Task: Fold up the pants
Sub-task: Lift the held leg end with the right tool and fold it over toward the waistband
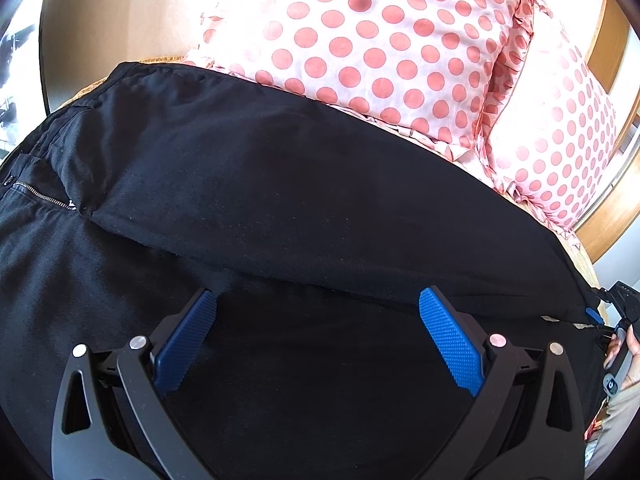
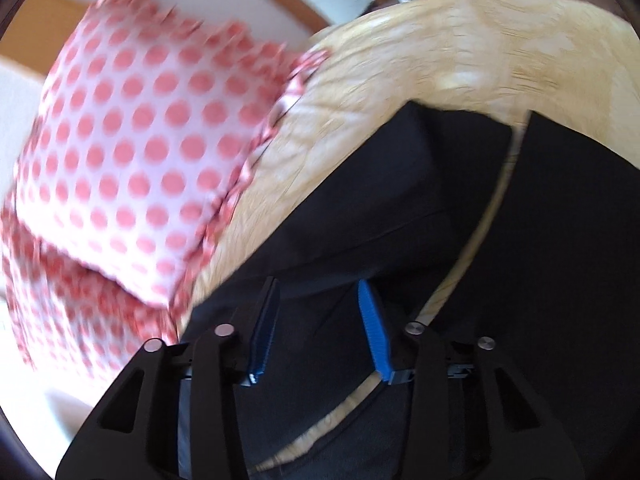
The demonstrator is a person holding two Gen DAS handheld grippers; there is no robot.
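Note:
Black pants (image 1: 280, 184) lie spread across the bed, with the zipper (image 1: 40, 198) at the left and one leg folded over along the middle. My left gripper (image 1: 316, 320) hovers low over the dark cloth, its blue pads wide apart and nothing between them. In the right wrist view, which is blurred, the two leg ends (image 2: 380, 200) lie side by side with a strip of bedspread between them. My right gripper (image 2: 316, 288) sits over the nearer leg end, partly open, with black cloth under the gap and the pads not pressing on it. One of its blue pads (image 1: 594, 316) shows at the pants' right end.
Two white pillows with pink dots (image 1: 380, 40) (image 1: 560, 140) lie just beyond the pants. A tan bedspread (image 2: 400, 60) covers the bed. A wooden bed frame (image 1: 612, 220) runs behind the pillows. A person's hand (image 1: 630, 344) shows at the right edge.

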